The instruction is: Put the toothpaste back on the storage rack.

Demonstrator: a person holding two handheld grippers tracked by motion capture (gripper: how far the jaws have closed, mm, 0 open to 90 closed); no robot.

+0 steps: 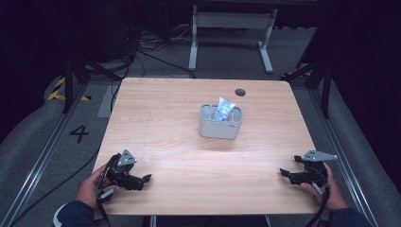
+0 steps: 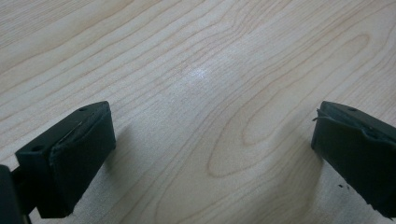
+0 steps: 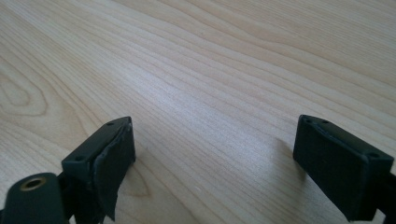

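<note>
left black two-jaw gripper [image 1: 144, 180]: grey three-cornered plate on top, black cable | right black two-jaw gripper [image 1: 284, 173]: same | dark blue sleeves [image 1: 71, 215]

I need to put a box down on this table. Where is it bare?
Bare wood runs between the left tool and right tool, and along the table left of the caddy. The caddy, holding a tube, crowds the middle right.

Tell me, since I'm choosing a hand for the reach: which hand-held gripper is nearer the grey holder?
Left, narrowly. The left hand-held gripper sits at the near left edge, the right hand-held gripper at the near right edge; the grey holder stands mid-table beyond both.
</note>
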